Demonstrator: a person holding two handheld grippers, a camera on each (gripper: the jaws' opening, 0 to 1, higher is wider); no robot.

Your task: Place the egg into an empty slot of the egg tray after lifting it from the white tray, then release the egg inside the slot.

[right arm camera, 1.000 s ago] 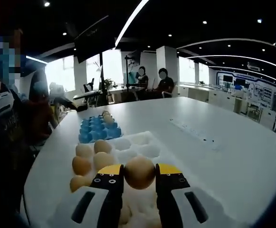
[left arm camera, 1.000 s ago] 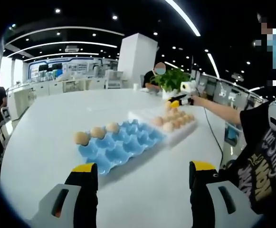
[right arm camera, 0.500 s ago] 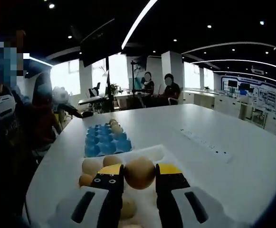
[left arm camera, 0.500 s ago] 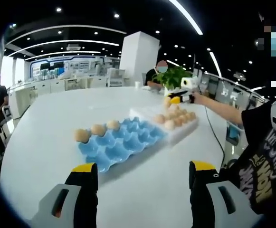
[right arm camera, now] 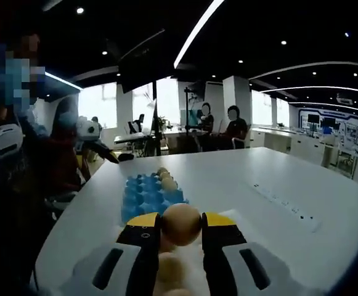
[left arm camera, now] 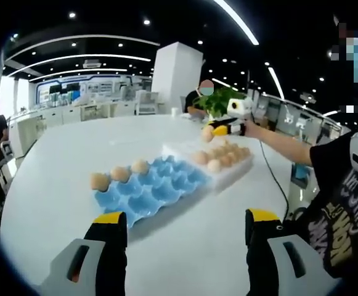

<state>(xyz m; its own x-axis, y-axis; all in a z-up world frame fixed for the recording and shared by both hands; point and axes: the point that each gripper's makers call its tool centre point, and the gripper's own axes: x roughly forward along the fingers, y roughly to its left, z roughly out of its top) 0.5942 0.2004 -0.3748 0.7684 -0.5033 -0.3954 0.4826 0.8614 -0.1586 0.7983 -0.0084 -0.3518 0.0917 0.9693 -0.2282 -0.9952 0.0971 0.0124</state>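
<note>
The egg (right arm camera: 180,224) sat pinched between the two yellow-tipped jaws of the right gripper (right arm camera: 181,229), gripped at its sides and carried clear of the white tray (right arm camera: 233,217) beneath it. A second earlier the same egg had been held low among the other eggs (right arm camera: 171,269) in that tray; since then the right gripper view had risen, so that less of the white tray lay under the jaws and the blue egg tray (right arm camera: 149,193) came closer ahead of them. In the left gripper view the right gripper (left arm camera: 220,129), with the egg (left arm camera: 207,132) at its tip, had likewise lifted off and now hung above the far edge of the white tray (left arm camera: 229,175), well ahead of the left gripper (left arm camera: 183,223).

That rise suggests the lifting step was done and the carry toward the egg tray (left arm camera: 149,192) had begun. That tray lay straight ahead of the right gripper's jaws, with three eggs (left arm camera: 119,173) along one edge and most slots open, so an empty slot should be easy to reach.

The left gripper hovered over the bare table (left arm camera: 185,246), its jaws spread wide with nothing between them, taking no part. The egg had yet to be lowered into a slot and let go.
</note>
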